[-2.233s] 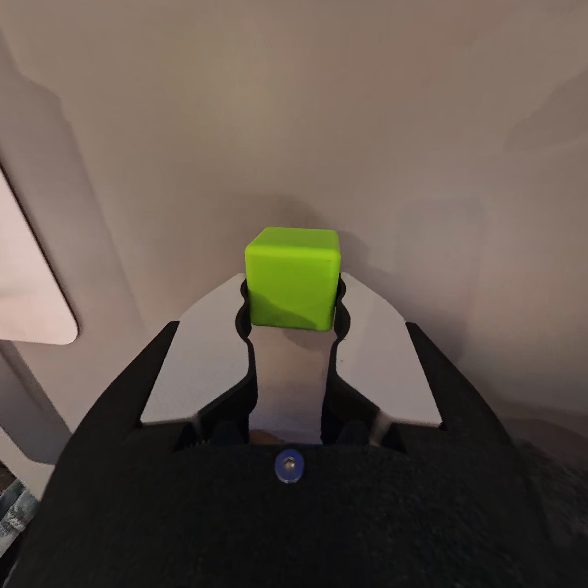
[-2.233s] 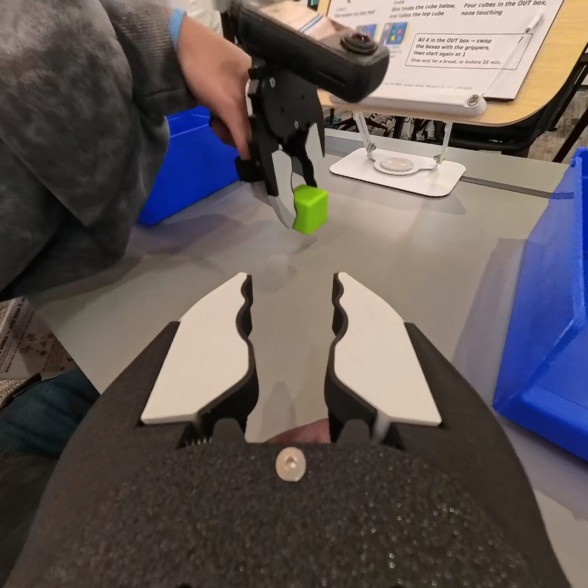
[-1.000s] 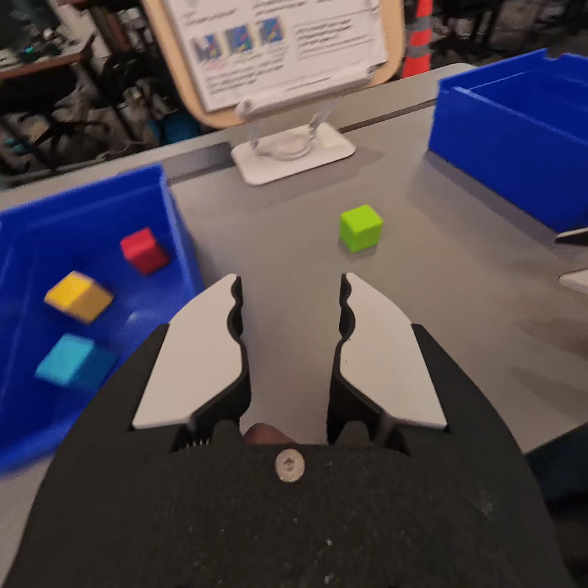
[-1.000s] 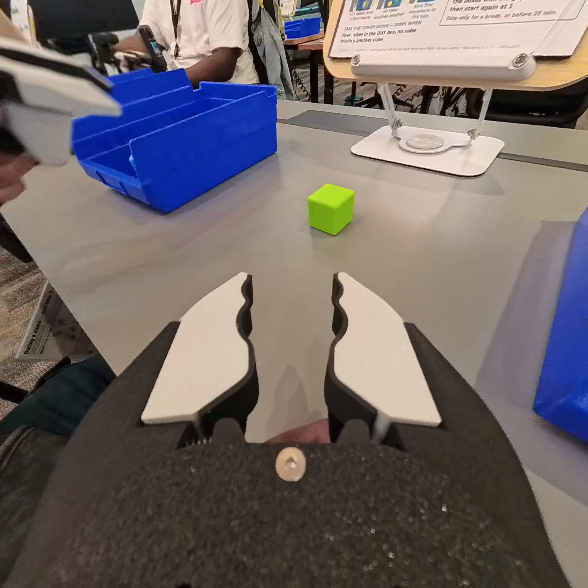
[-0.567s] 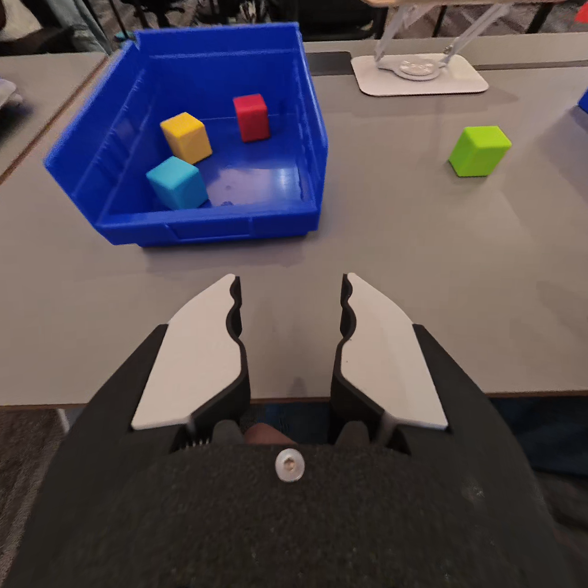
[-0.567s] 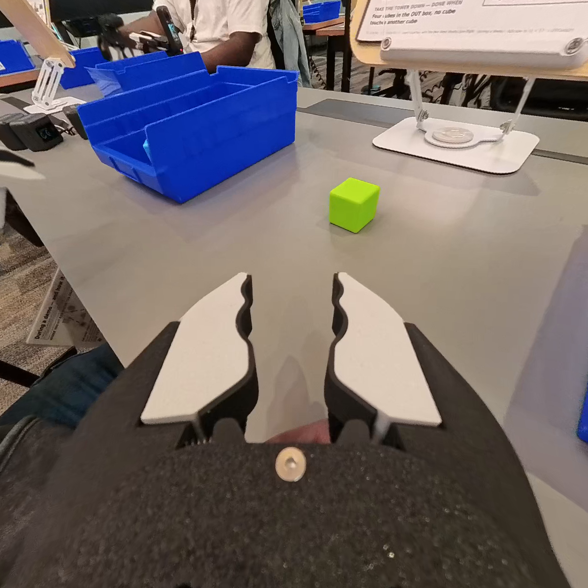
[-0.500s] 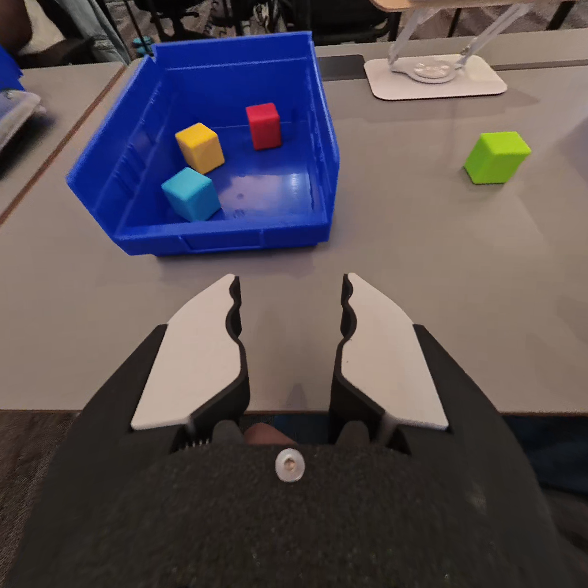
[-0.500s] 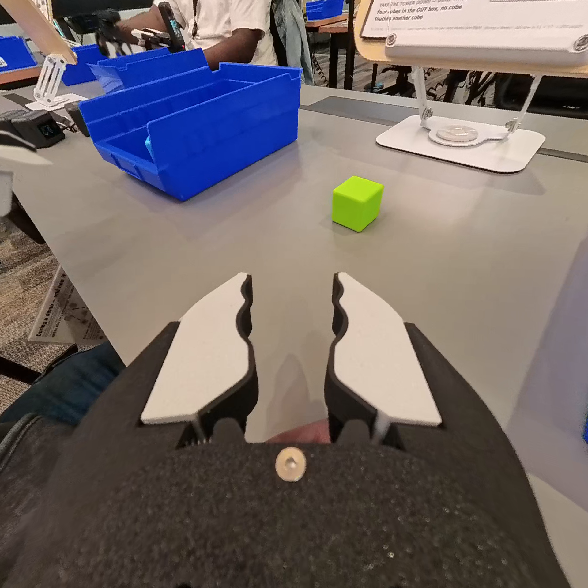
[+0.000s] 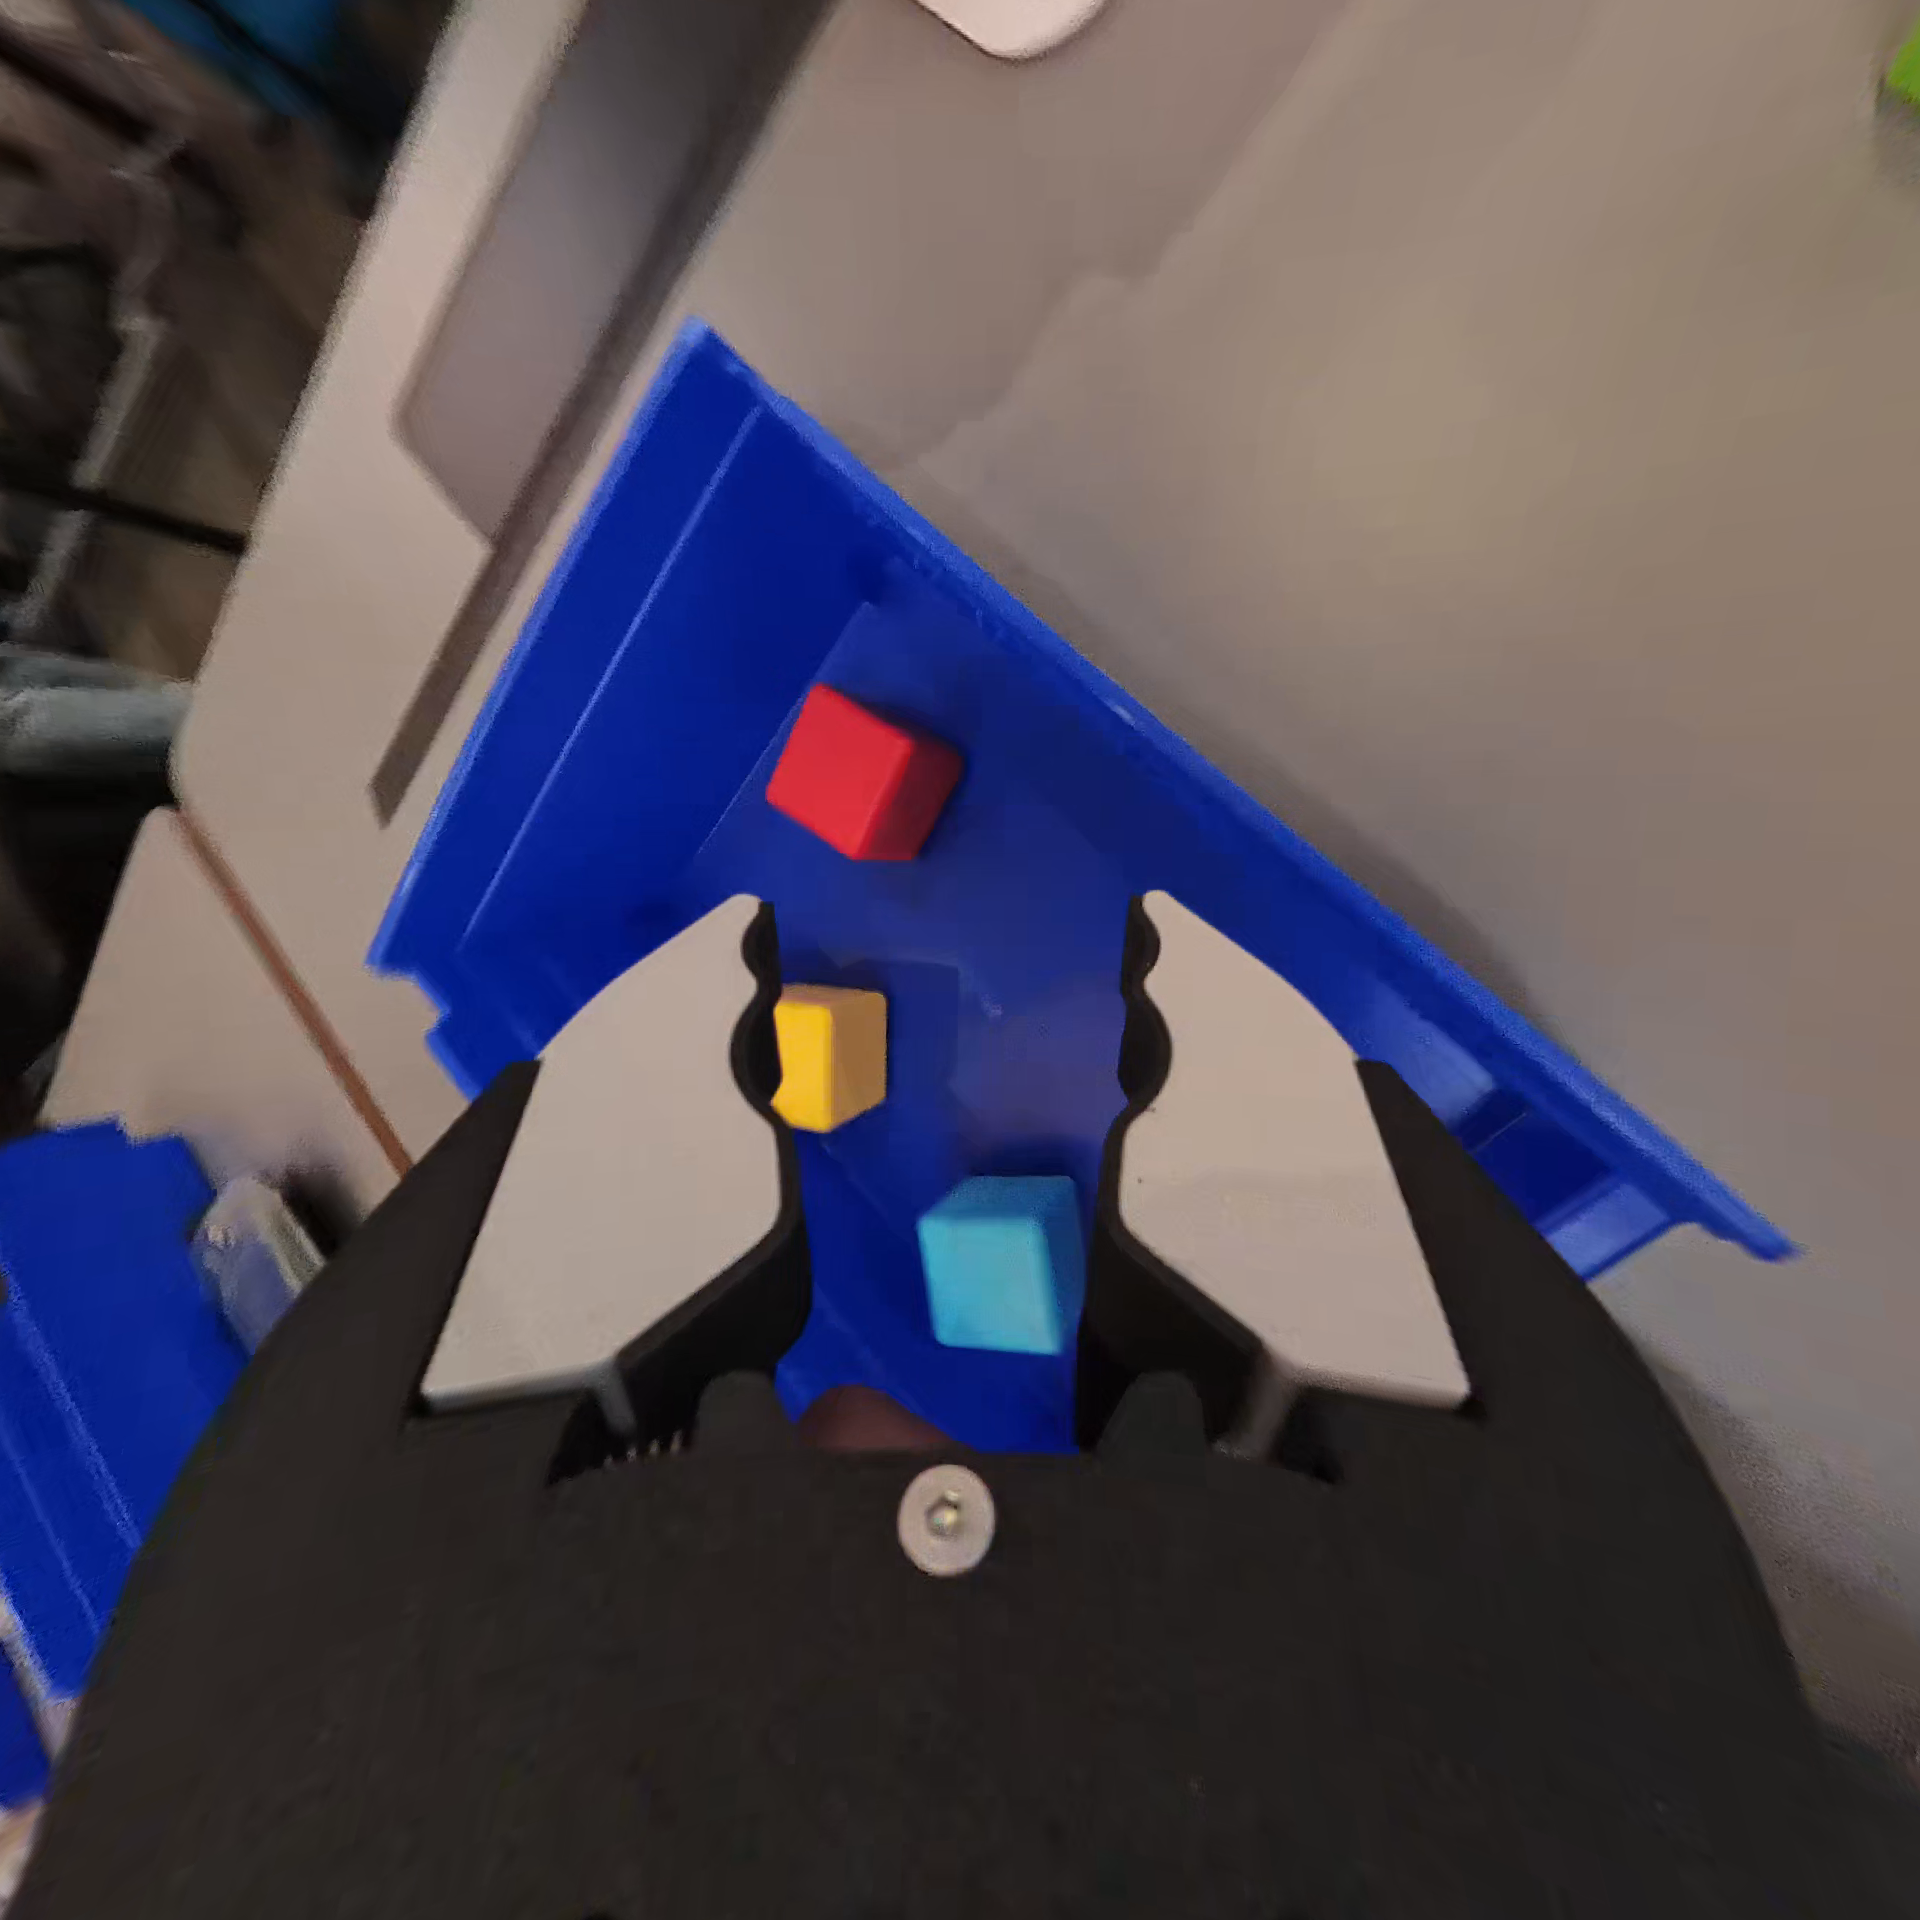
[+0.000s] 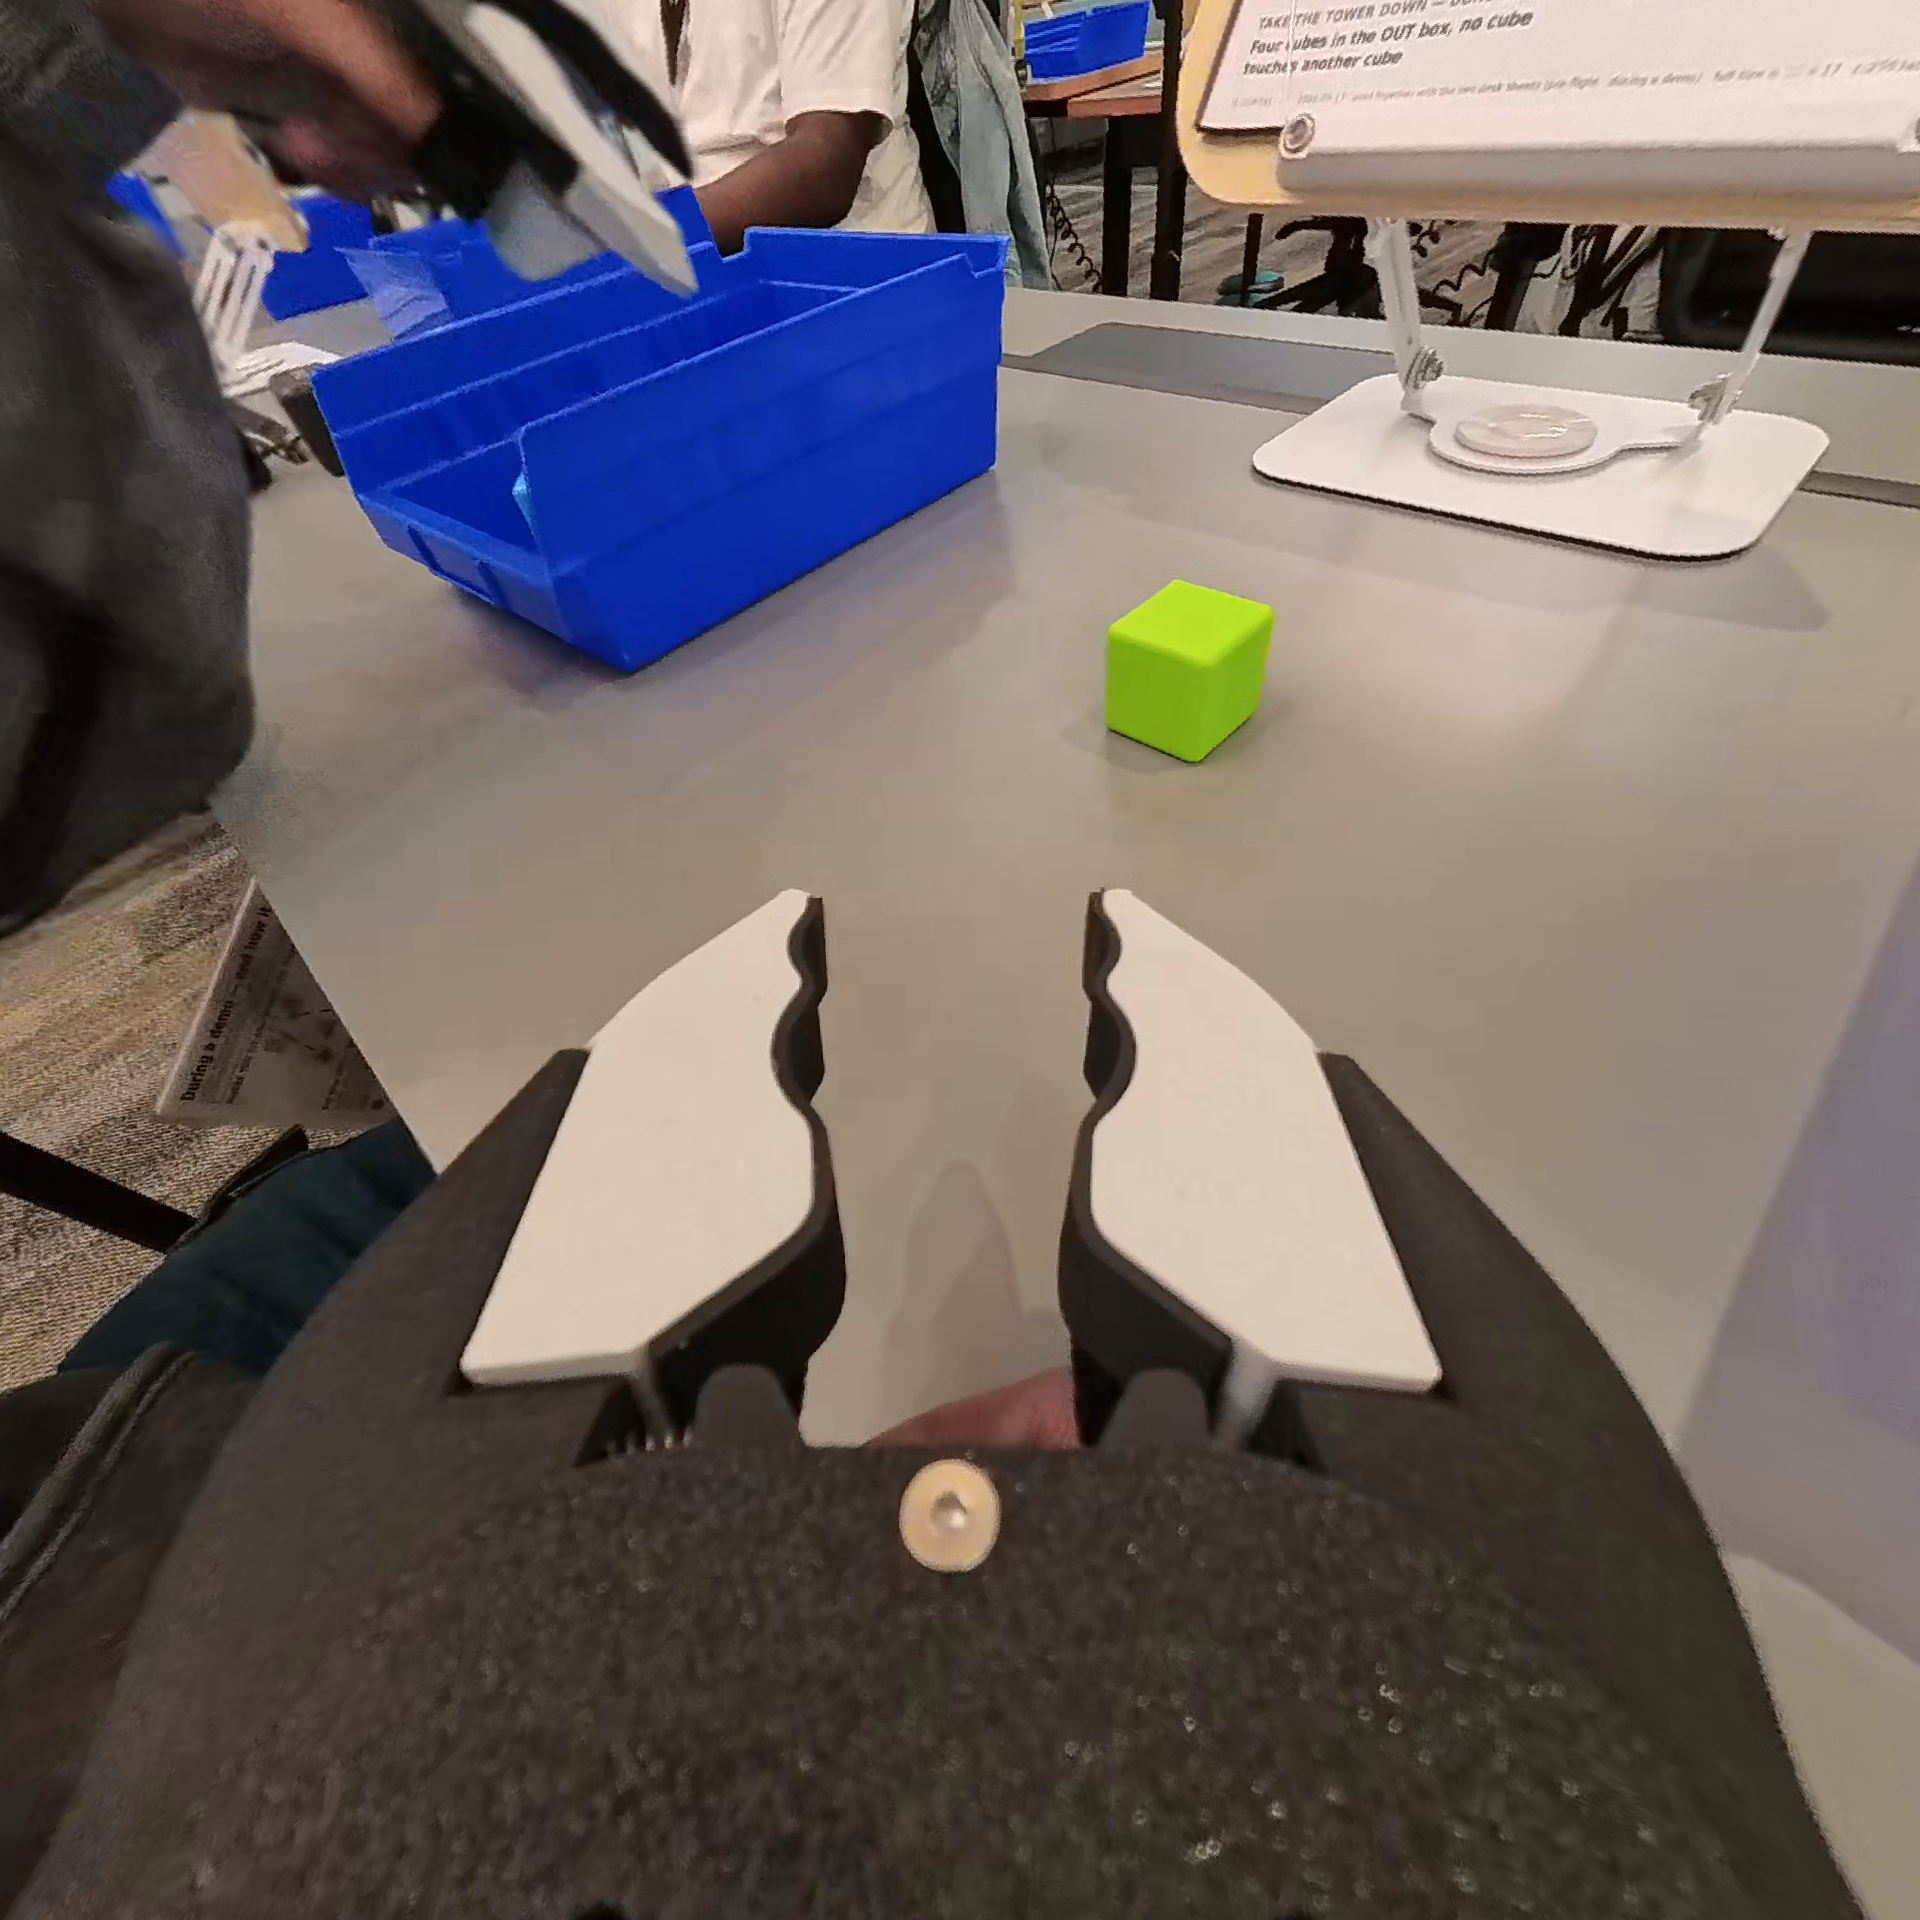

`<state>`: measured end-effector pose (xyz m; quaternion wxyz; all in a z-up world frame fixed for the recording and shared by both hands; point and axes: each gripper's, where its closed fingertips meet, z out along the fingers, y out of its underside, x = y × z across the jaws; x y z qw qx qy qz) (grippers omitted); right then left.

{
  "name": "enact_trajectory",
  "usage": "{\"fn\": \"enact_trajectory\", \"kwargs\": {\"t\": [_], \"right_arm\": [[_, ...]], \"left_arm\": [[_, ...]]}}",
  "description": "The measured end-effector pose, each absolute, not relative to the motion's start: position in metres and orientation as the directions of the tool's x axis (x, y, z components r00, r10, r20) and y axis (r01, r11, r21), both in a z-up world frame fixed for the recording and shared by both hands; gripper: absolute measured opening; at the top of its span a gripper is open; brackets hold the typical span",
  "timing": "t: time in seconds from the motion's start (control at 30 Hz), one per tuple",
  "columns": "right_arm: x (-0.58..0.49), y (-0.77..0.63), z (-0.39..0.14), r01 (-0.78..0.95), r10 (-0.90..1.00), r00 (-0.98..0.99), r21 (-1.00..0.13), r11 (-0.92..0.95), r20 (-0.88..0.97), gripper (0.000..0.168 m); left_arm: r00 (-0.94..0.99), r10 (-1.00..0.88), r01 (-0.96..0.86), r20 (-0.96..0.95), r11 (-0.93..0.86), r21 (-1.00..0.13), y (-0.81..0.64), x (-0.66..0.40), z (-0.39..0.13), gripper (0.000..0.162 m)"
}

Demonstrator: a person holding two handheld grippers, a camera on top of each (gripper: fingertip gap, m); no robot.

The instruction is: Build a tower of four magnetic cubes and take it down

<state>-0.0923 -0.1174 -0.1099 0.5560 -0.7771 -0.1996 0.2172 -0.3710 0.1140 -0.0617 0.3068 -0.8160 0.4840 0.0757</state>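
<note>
A green cube (image 10: 1190, 668) stands alone on the grey table (image 10: 1455, 935). My left gripper (image 9: 948, 914) is open and empty, hovering above the blue bin (image 9: 1195, 748), looking down into it. In the bin lie a red cube (image 9: 862, 771), a yellow cube (image 9: 831, 1055) and a light blue cube (image 9: 997, 1262). My right gripper (image 10: 951, 909) is open and empty, low over the table, short of the green cube. The left gripper (image 10: 582, 197) also shows blurred in the right wrist view, above the blue bin (image 10: 727, 468).
A white stand base (image 10: 1538, 457) holding an instruction board sits at the table's back right. Another blue bin (image 9: 62, 1351) is at the far left. A person in a white shirt (image 10: 790, 94) sits beyond the table. The table's front edge is near my right gripper.
My left gripper set the green cube on the table, let go, then swung left and up over the blue bin and now tilts down into it. The right gripper barely moved.
</note>
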Motion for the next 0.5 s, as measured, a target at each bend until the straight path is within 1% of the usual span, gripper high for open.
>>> {"fn": "enact_trajectory", "kwargs": {"t": [0.03,0.13,0.23,0.3,0.4,0.5], "right_arm": [[-0.094,-0.118,-0.111,0.074,0.555,0.825,-0.951,-0.301,-0.112,0.048],[-0.100,-0.120,-0.111,0.056,0.566,0.812,-0.947,-0.317,-0.142,0.048],[-0.110,-0.123,-0.104,0.009,0.590,0.780,-0.940,-0.340,-0.206,0.048],[-0.113,-0.124,-0.100,0.009,0.599,0.773,-0.941,-0.338,-0.208,0.048],[-0.112,-0.124,-0.098,0.021,0.599,0.777,-0.942,-0.335,-0.196,0.048],[-0.111,-0.124,-0.094,-0.004,0.599,0.769,-0.939,-0.343,-0.222,0.048]], "left_arm": [[0.469,-0.788,-0.867,-0.398,-0.326,-0.377,0.125,-0.370,-0.068,0.062],[0.321,-0.892,-0.936,-0.319,-0.249,-0.247,0.150,-0.370,-0.087,0.050],[0.246,-0.937,-0.964,-0.249,-0.209,-0.167,0.175,-0.374,-0.104,0.052],[0.223,-0.956,-0.972,-0.192,-0.202,-0.120,0.184,-0.376,-0.117,0.054],[0.161,-0.968,-0.987,-0.193,-0.158,-0.034,0.196,-0.383,-0.132,0.055],[0.138,-0.976,-0.990,-0.167,-0.136,-0.022,0.200,-0.382,-0.142,0.055]]}}
